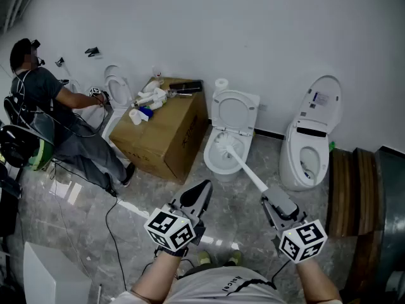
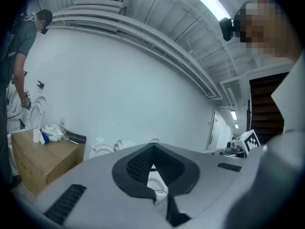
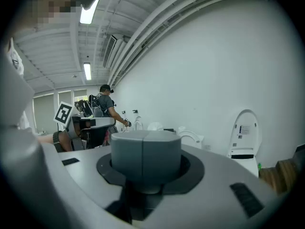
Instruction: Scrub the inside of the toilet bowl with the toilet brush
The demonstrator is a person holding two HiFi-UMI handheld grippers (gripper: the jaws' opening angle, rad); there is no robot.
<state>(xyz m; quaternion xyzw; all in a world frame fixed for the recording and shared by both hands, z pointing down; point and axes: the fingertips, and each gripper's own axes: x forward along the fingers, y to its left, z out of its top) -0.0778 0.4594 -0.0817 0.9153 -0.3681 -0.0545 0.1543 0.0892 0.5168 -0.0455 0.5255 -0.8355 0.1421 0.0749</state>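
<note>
- White toilet brush [image 1: 244, 168] w/ long pale handle: long axis runs diagonally, from the person up-left in the head view. The bristle end points away from the person and down into the bowl.
- Bristle head sits inside the white open-lidded toilet bowl [image 1: 209, 158], the middle toilet along the white wall, near the bowl's back-left side.
- Right gripper [image 1: 273, 201]: jaws clamped on the brush's near end. In the right gripper view the thick grey handle butt [image 3: 145, 157] fills the space btwn them, seen end-on.
- Left gripper [image 1: 199, 192]: jaw tips meet w/ nothing btwn them. It hovers in front of the bowl, left of the brush handle and not touching it.
- Brown cardboard box [image 1: 169, 132] stands just left of that toilet, w/ white bottles & rags on top.
- Second white toilet [image 1: 308, 145], lid up, stands to the right of it, apart.
- White paper roll [image 1: 221, 83] sits on the middle toilet's back.
- Person in grey shirt [image 1: 44, 94] crouches far left, beyond the box, at another white toilet [image 1: 116, 83].
</note>
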